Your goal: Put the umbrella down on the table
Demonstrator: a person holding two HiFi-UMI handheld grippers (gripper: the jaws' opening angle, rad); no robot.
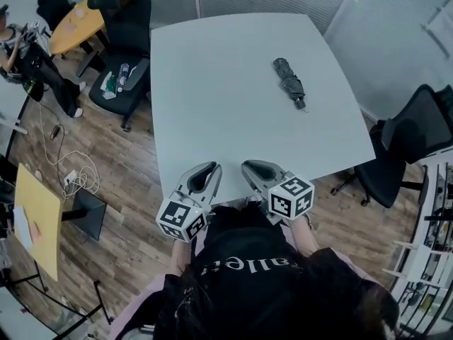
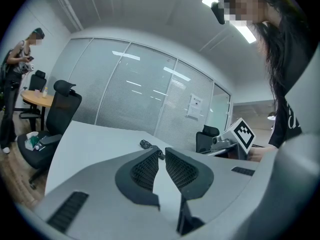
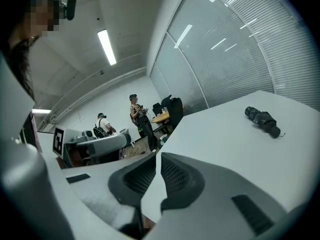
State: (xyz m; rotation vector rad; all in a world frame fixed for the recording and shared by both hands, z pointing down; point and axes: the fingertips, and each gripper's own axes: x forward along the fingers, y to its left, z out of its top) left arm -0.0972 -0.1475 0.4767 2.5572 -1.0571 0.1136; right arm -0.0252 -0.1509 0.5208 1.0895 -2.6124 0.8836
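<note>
Far left, a black office chair point(image 1: 127, 48) stood vs. the table's left edge, w/ small items on its seat. Left gripper point(image 1: 210, 167) hung over the near edge of the pale table point(image 1: 212, 91). Its jaws were drawn together, tips all but touching, gripping nothing, only bare tabletop past them. Just beside it, right gripper point(image 1: 249, 166) was likewise closed up and empty-handed, approx. level w/ the left one. Further right and toward the far side, the folded dark umbrella point(image 1: 289, 82) lay flat on the table, handle end pointing at the near-right edge, well apart from both grippers. Another black chair point(image 1: 414, 140) stood off the table's right corner.
</note>
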